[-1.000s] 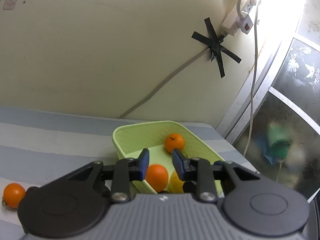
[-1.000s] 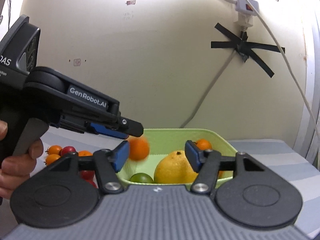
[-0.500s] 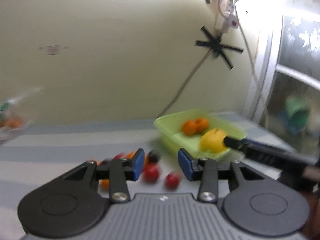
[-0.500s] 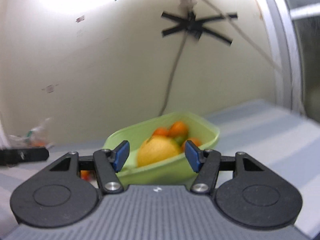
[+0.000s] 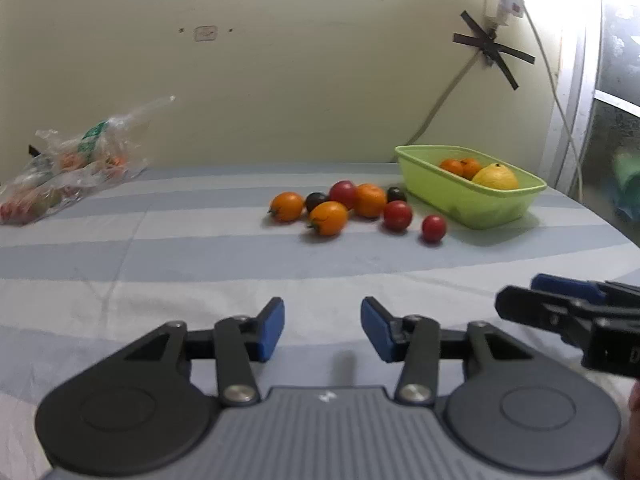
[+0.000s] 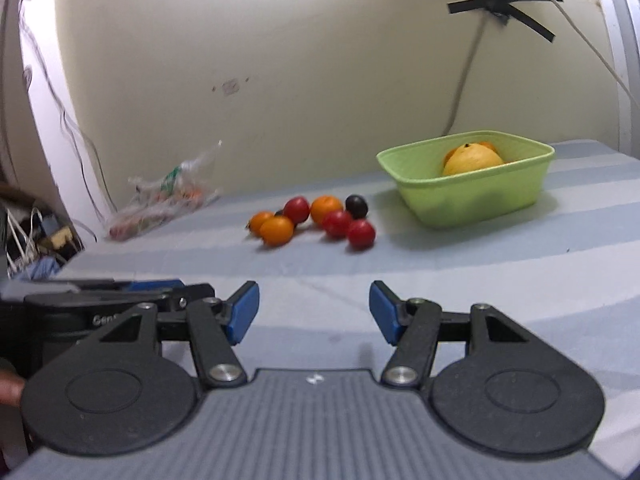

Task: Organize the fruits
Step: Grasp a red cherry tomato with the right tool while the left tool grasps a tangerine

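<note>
A light green basket (image 5: 440, 166) (image 6: 472, 200) stands at the far right of the striped cloth and holds a large yellow fruit (image 5: 495, 177) (image 6: 472, 159) and two small oranges (image 5: 460, 167). A cluster of small orange, red and dark fruits (image 5: 344, 206) (image 6: 316, 218) lies loose on the cloth left of the basket. My left gripper (image 5: 322, 327) is open and empty, low over the near cloth. My right gripper (image 6: 314, 312) is open and empty, level with it on its right.
A clear plastic bag with more fruit (image 5: 60, 168) (image 6: 160, 200) lies at the far left by the wall. A cable and taped power strip (image 5: 500, 4) hang on the wall behind the basket. The cloth's right edge falls off near a window.
Both grippers pulled back from over the basket to the near side of the cloth. The orange seen dropping from my left gripper now rests in the basket.
</note>
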The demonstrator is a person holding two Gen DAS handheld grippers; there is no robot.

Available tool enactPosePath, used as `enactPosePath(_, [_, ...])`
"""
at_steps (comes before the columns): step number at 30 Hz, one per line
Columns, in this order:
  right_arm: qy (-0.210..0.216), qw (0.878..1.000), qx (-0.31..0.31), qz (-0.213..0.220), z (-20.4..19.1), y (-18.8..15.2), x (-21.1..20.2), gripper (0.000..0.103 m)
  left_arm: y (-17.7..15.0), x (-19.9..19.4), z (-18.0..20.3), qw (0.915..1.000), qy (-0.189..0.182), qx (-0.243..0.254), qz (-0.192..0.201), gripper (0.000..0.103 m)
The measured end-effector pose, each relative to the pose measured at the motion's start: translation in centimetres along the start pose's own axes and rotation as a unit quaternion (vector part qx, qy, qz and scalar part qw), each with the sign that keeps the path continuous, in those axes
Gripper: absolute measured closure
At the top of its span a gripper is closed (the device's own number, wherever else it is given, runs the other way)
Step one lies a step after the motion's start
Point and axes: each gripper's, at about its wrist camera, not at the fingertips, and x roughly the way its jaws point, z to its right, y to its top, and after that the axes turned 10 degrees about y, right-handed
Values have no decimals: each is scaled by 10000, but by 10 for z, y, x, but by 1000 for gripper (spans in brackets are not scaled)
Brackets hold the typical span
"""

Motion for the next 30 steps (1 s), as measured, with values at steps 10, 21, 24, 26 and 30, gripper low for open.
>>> enactPosePath(10, [-224, 9996, -52, -149, -4, -8, 8, 40, -11, 2, -22, 9994, 283, 14, 200, 57])
enactPosePath(21, [17, 9981, -355, -502, -11, 13, 44, 62, -11, 7, -62, 9952, -470, -799, 312, 57])
enactPosePath(24, [119, 9969, -615, -471, -23, 32, 68, 62, -13, 6, -67, 9934, -582, -921, 368, 57])
enactPosePath(26, [62, 9964, -737, -423, -24, 46, 88, 62, -13, 6, -68, 9925, -650, -955, 392, 57])
enactPosePath(30, [83, 9967, -667, -450, -7, 79, 128, 62, -13, 5, -67, 9918, -743, -941, 432, 57])
